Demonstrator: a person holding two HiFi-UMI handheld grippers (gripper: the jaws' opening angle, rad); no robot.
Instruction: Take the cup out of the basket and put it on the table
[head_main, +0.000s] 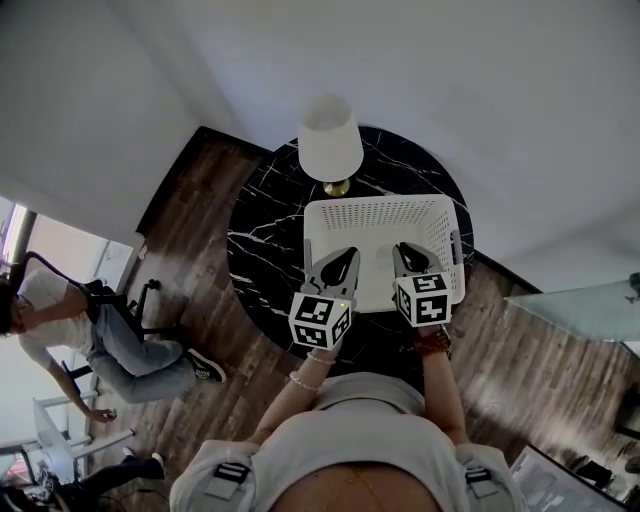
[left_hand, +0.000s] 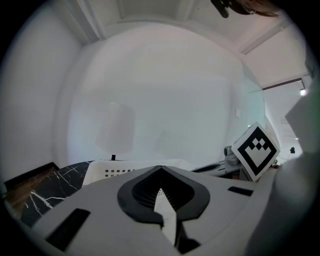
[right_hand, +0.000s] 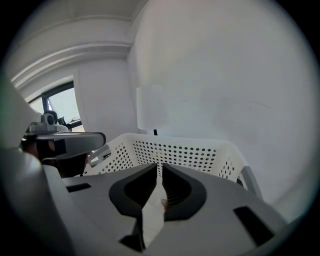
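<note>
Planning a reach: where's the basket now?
Head view: the basket sits right of centre on the black table, near the lamp, under the left hand-held gripper and the right hand-held gripper.

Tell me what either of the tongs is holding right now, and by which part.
Nothing is held. The left tongs and the right tongs both hang empty over the white basket, with nothing between their jaws.

The basket (head_main: 380, 208) sits on the table (head_main: 265, 250), lamp (head_main: 330, 140) behind (perhaps touching).

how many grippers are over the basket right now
2. The left gripper is over the near left part of the white basket; the right gripper is over its near right part.
</note>
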